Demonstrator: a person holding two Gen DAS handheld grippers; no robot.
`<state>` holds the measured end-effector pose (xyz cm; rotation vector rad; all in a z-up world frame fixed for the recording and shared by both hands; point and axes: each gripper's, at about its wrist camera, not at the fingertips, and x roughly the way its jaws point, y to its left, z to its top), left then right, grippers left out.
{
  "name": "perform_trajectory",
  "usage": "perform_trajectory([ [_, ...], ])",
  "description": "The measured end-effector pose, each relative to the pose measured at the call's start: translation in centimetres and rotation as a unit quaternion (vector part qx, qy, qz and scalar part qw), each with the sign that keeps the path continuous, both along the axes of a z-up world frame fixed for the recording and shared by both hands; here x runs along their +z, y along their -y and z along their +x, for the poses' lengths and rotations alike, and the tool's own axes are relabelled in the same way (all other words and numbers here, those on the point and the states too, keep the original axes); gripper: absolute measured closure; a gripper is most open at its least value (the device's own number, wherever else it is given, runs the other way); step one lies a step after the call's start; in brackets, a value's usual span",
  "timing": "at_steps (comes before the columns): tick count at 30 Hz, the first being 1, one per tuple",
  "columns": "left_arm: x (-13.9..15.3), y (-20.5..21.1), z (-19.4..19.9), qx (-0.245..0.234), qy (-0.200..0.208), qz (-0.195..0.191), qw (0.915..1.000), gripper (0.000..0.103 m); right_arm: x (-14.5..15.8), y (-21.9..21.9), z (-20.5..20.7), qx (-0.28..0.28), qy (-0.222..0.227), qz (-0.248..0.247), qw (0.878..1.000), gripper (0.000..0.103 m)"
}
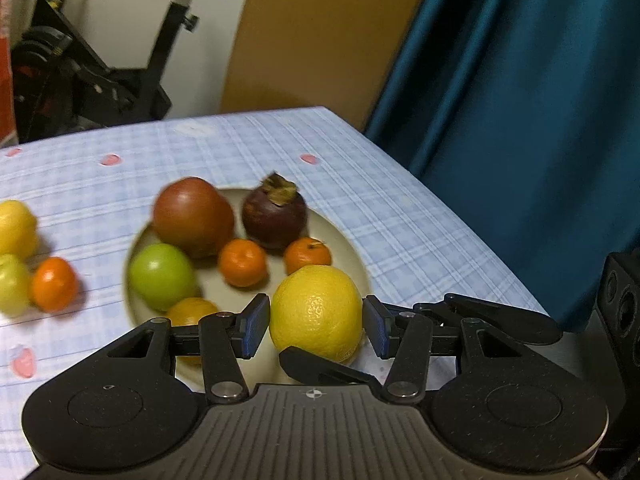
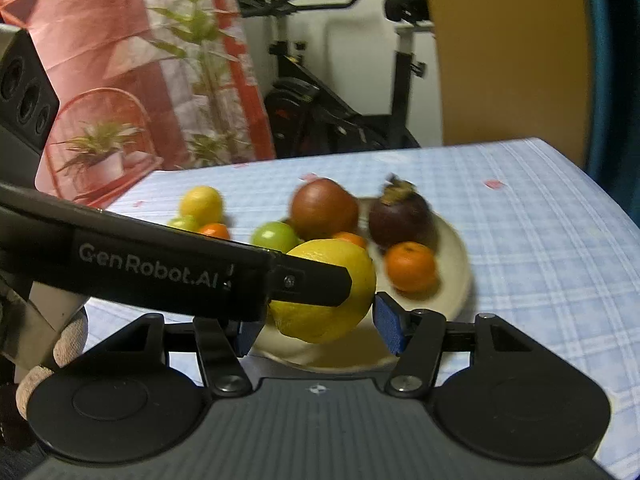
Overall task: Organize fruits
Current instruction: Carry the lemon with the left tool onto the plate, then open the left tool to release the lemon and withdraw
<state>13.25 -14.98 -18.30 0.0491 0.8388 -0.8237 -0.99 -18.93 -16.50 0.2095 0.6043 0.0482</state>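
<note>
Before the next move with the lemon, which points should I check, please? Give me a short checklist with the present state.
1. lemon between the left claw pads: ok.
2. right claw grip on the lemon: cannot tell, one pad is hidden.
3. Claws apart from each other: not ok, their fingers cross beside the lemon.
4. Bare spot on the plate: ok, near its right rim.
5. All fruit on the plate: not ok, three fruits lie on the tablecloth.

1. I read "GenRobot.AI" in pale letters on the black body of the left hand-held gripper [image 2: 318, 320], which crosses my right wrist view.
2. I can read no other text anywhere.
</note>
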Motion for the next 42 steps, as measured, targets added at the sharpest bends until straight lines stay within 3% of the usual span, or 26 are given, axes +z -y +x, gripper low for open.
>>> perform_trajectory([
  [8, -1.0, 1.9, 1.1, -0.005, -0.027, 0.001, 0.9996, 0.049, -0.6, 1.6, 0.4, -0.03, -0.016, 0.002, 0.999, 0.042],
  [24, -1.7, 3.0, 1.6, 0.0, -0.017, 0.009, 0.9998, 0.05, -2.3, 0.8, 1.3, -0.043, 0.017, -0.082, 0.996, 0.042],
  [42, 0.6, 0.4, 0.9, 0.031, 0.028, -0.01, 0.9991, 0.049, -1.5, 1.1, -0.1, -0.044, 0.069, -0.042, 0.996, 0.038],
])
